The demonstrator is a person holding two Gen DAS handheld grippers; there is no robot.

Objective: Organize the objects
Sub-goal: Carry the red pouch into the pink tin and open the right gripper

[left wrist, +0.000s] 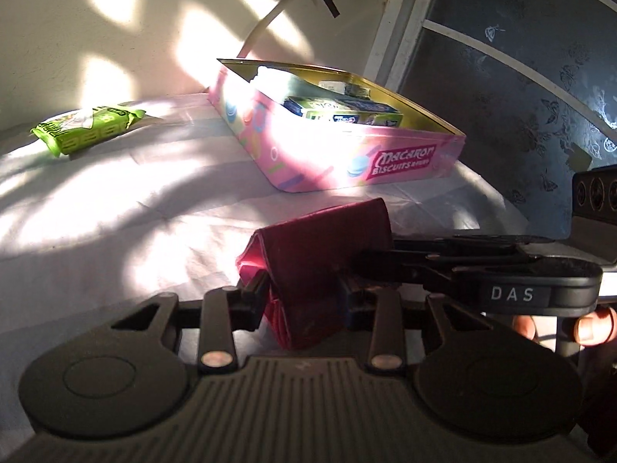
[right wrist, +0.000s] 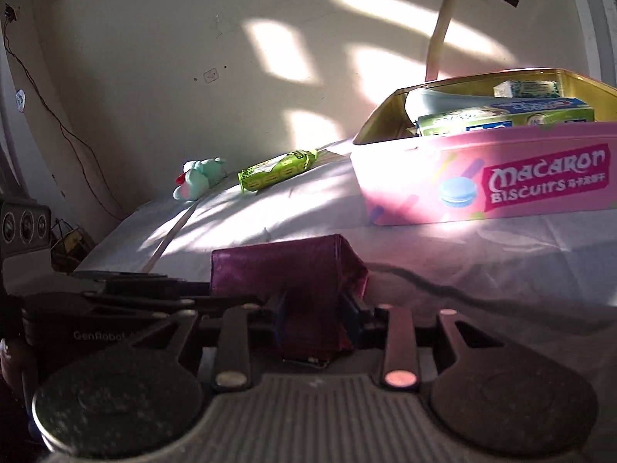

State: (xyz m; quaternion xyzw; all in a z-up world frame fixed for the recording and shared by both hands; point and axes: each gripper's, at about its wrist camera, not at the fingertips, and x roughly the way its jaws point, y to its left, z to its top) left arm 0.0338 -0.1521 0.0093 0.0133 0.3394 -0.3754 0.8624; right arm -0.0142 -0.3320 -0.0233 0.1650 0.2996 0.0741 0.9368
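White-covered tabletop [right wrist: 293, 208] lying beyond the claw, carrying pink biscuit tin [right wrist: 501, 177], green packet [right wrist: 275, 171] and plush toy [right wrist: 198, 179].

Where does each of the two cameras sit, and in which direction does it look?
Left wrist: on the left gripper, looking forward and down over the white sheet to the pink tin; its fingers clamp the red pouch; the right gripper and a person's fingertips show at right.
Right wrist: on the right gripper, facing the same tin and wall; its fingers clamp the pouch; the left gripper shows at left.
Shared: pouch, tin, green packet, sheet.
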